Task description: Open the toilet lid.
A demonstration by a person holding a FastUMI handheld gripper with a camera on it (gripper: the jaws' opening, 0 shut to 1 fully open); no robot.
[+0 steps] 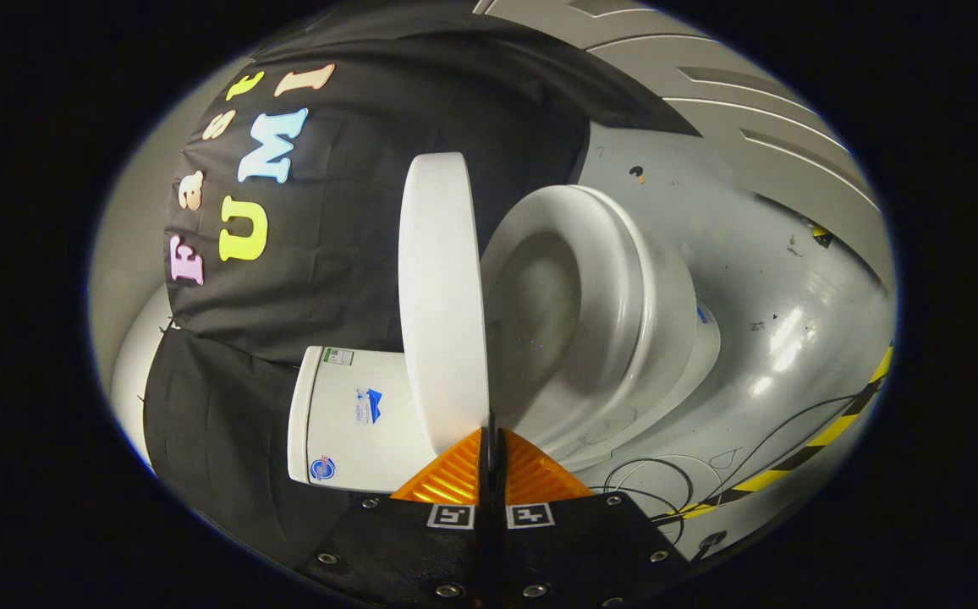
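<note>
The view is rolled on its side. The white toilet lid (pixel 442 296) stands raised, close to the white tank (pixel 354 419) behind it. The seat and open bowl (pixel 590 296) lie exposed on the lid's other side. My gripper (pixel 491 436) has its fingers closed together with only a thin dark slit between them. The fingertips sit right at the lid's near rim. I cannot tell whether the rim's edge is pinched in that slit.
The black cloth wall (pixel 328 254) hangs behind the tank. The grey glossy floor (pixel 777 279) spreads around the toilet base, with thin black cables (pixel 667 486) and a yellow-and-black tape stripe (pixel 793 461) near the fingers.
</note>
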